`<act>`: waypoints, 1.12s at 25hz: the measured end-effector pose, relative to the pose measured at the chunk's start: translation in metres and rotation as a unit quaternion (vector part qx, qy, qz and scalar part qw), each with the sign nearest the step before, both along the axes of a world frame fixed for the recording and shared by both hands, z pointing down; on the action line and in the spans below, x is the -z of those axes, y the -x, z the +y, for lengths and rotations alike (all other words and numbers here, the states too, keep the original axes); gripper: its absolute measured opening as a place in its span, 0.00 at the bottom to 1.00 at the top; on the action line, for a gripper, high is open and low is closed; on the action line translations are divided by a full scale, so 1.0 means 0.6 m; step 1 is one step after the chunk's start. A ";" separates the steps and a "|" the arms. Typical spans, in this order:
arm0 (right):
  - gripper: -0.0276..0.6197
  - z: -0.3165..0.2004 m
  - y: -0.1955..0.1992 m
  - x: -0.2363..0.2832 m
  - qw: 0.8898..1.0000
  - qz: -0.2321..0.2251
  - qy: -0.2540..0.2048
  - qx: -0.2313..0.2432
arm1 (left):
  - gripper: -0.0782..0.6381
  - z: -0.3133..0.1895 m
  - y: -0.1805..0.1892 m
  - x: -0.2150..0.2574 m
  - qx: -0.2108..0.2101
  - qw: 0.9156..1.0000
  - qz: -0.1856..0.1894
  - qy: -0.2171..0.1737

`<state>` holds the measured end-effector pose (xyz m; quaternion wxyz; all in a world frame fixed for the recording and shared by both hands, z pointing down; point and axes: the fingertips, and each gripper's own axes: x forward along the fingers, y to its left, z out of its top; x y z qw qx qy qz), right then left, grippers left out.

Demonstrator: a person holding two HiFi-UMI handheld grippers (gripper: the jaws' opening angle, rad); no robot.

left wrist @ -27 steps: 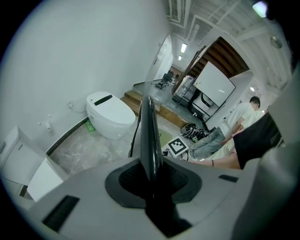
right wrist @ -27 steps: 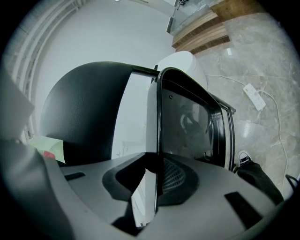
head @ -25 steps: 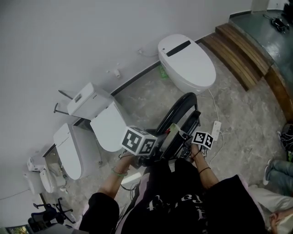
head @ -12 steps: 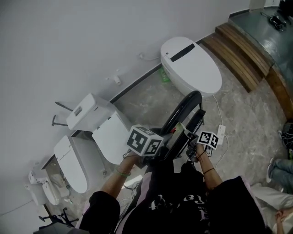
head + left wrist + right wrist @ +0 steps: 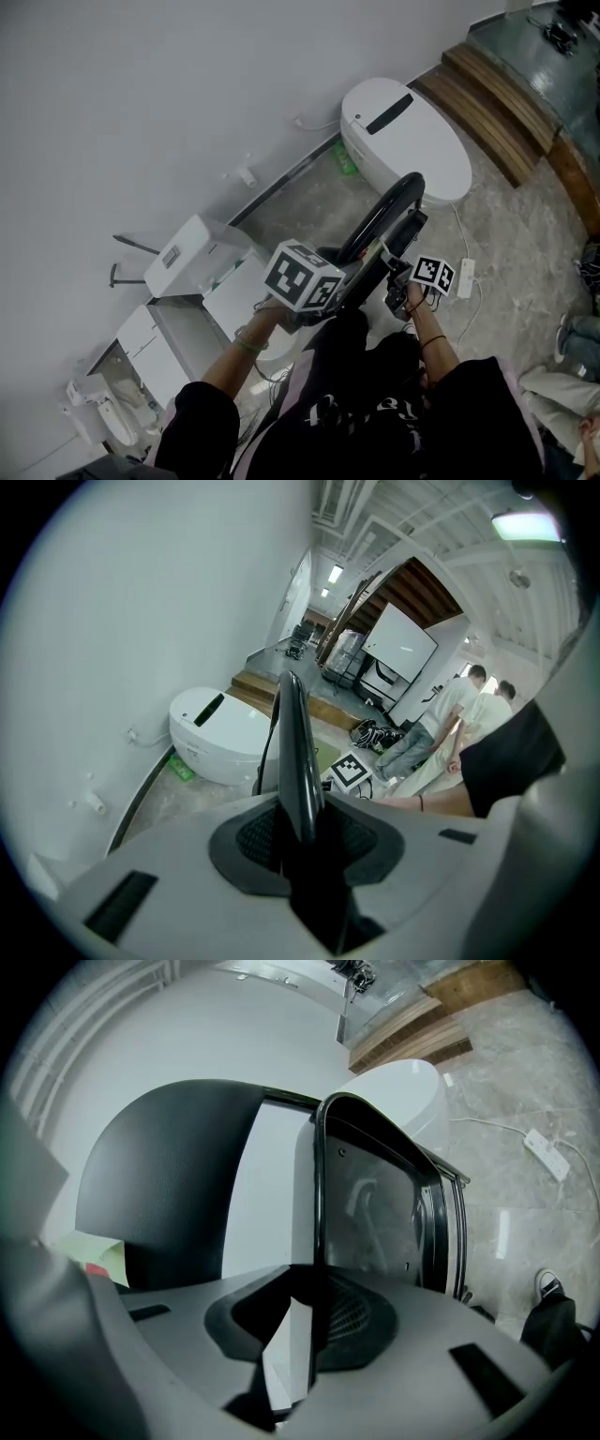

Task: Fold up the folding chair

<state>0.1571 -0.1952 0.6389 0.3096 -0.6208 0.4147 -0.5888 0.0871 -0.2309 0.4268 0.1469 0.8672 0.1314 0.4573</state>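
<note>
The folded chair (image 5: 380, 220) is nearing the toilet (image 5: 403, 131).
The left hand-held gripper (image 5: 302, 832), jaws easing slightly, and right hand-held gripper (image 5: 314, 1321) are clamping it; floor (image 5: 525, 244) lying rightward.

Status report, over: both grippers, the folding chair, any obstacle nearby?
Left gripper shut on black edge of chair. Right gripper shut on its frame. Chair looks folded flat. White toilet close ahead, power strip on floor.

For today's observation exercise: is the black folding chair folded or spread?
Folded: on the black folding chair, seat and backrest lie close, nearly parallel.
</note>
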 end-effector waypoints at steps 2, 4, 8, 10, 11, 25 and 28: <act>0.17 -0.052 0.003 0.007 1.000 0.001 0.000 -0.002 | 0.23 -0.051 0.005 0.007 -0.005 1.000 0.004 -0.003; 0.17 -0.101 0.005 0.014 1.000 0.003 0.001 -0.001 | 0.23 -0.096 0.008 0.014 -0.005 1.000 0.008 -0.007; 0.17 -0.149 0.007 0.016 1.000 0.008 -0.009 0.012 | 0.23 -0.129 0.013 0.018 0.012 1.000 0.011 -0.021; 0.17 -0.170 0.007 0.014 1.000 0.010 -0.011 0.022 | 0.23 -0.143 0.015 0.017 0.029 0.999 0.009 -0.028; 0.17 -0.184 0.008 0.012 0.999 0.011 -0.010 0.030 | 0.23 -0.155 0.016 0.016 0.039 0.999 0.008 -0.029; 0.18 -0.364 -0.021 -0.020 0.988 0.002 -0.002 0.154 | 0.25 -0.309 -0.028 -0.010 0.160 0.987 -0.015 -0.003; 0.17 -0.389 -0.044 -0.027 0.986 -0.013 -0.002 0.165 | 0.25 -0.337 -0.060 -0.016 0.159 0.987 -0.027 0.000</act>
